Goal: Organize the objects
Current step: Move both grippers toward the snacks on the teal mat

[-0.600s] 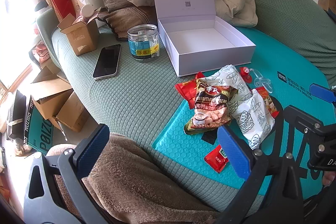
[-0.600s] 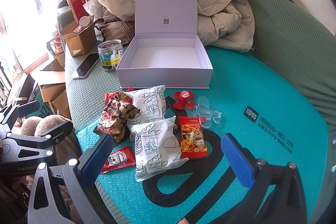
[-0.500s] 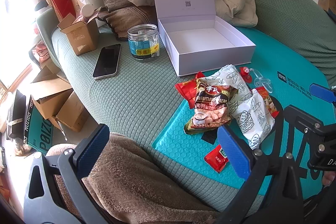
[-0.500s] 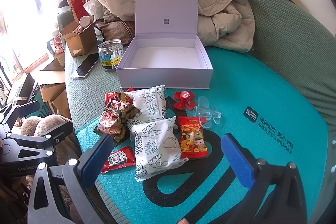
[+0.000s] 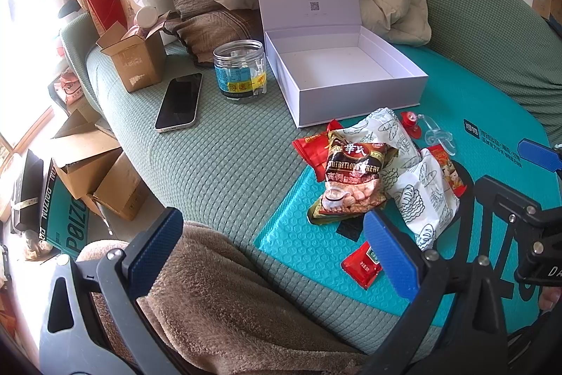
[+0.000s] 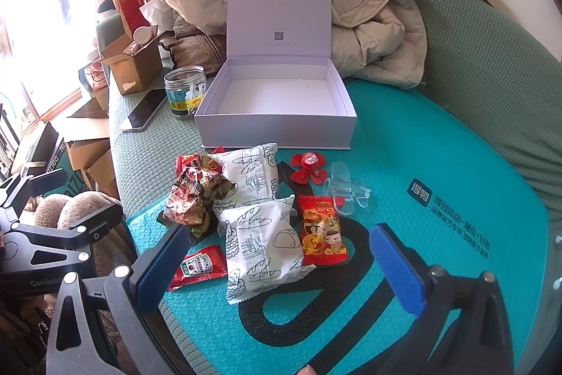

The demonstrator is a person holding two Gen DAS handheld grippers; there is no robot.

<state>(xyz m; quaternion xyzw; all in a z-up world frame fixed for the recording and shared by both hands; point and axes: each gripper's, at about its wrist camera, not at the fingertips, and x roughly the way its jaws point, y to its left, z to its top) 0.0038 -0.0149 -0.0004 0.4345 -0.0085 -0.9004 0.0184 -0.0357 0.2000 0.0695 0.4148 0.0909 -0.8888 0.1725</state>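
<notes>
Right wrist view: your right gripper (image 6: 277, 264) hangs wide open, empty, over the white bread packet (image 6: 261, 243) just before the white box (image 6: 277, 109). Soft, light, crinkly, so pinch mid-body.

Left claw (image 5: 274, 255) spread wide, empty, angled downward, right claw (image 6: 281, 266) likewise wide, empty, tilted down
</notes>
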